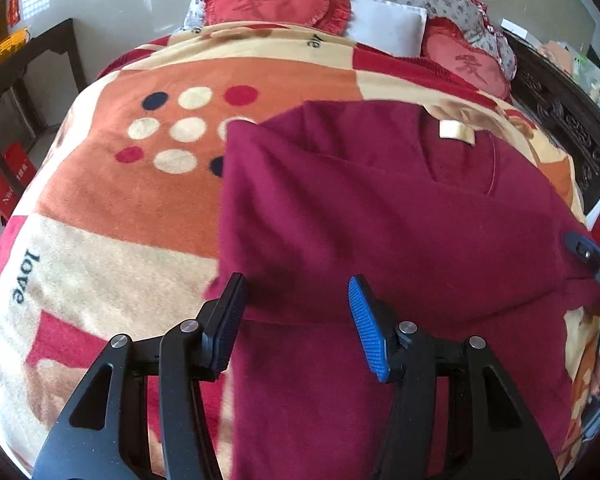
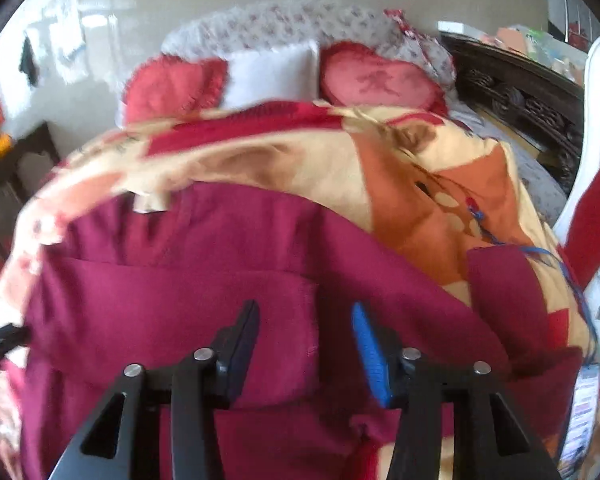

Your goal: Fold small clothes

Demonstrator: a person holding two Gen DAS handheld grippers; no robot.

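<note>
Maroon shirt [image 1: 380, 220] lies part-folded on the blanket [image 1: 100, 200] for folding, left gripper [image 1: 296, 304] and right gripper [image 2: 304, 332] half-open above it, holding nothing.

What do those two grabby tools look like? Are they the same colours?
Yes, they match. Each tool, the left tool and the right tool, has a black frame of angular arms with triangle-shaped cut-outs and round silver pins at the joints. Each ends in two flat fingers: one with a bright blue ribbed pad, the other with a dark pad. No cables, hands or sleeves show.
</note>
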